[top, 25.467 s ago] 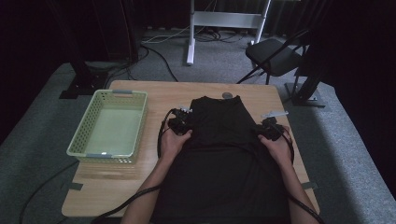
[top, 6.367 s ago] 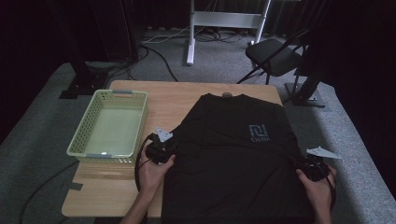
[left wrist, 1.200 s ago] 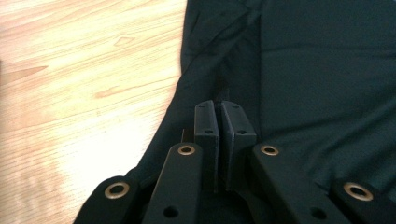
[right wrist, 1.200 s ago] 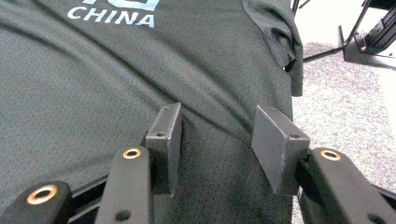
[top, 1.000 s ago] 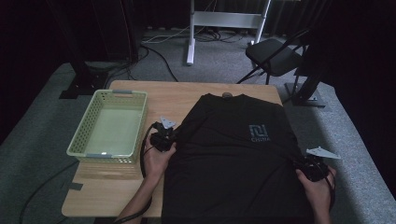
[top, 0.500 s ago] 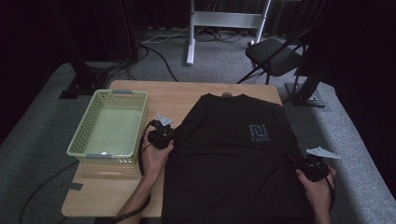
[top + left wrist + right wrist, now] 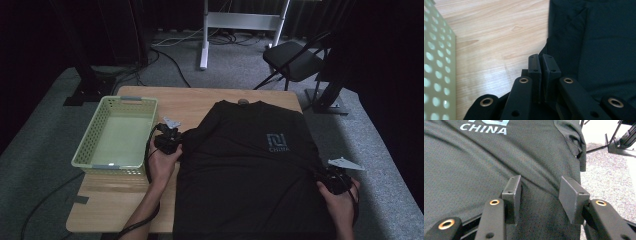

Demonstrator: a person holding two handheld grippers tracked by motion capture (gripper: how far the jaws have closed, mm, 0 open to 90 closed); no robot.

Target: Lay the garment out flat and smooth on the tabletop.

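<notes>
The black T-shirt (image 7: 250, 170) lies spread across the tabletop's (image 7: 130, 200) right half; the left gripper (image 7: 170, 141), clenched on its left sleeve, has crept inward since a second ago, likely starting a fold; the right gripper (image 7: 336, 180) rests released at the right edge.

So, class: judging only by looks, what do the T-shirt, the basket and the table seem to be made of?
T-shirt: probably a matte synthetic knit; the right gripper view shows a fine pinhole mesh and soft creases.
Basket: likely moulded plastic, pale green with a slight sheen and even rows of holes.
Table: wood or wood-look laminate, light with grain lines, smooth enough to reflect light.
</notes>
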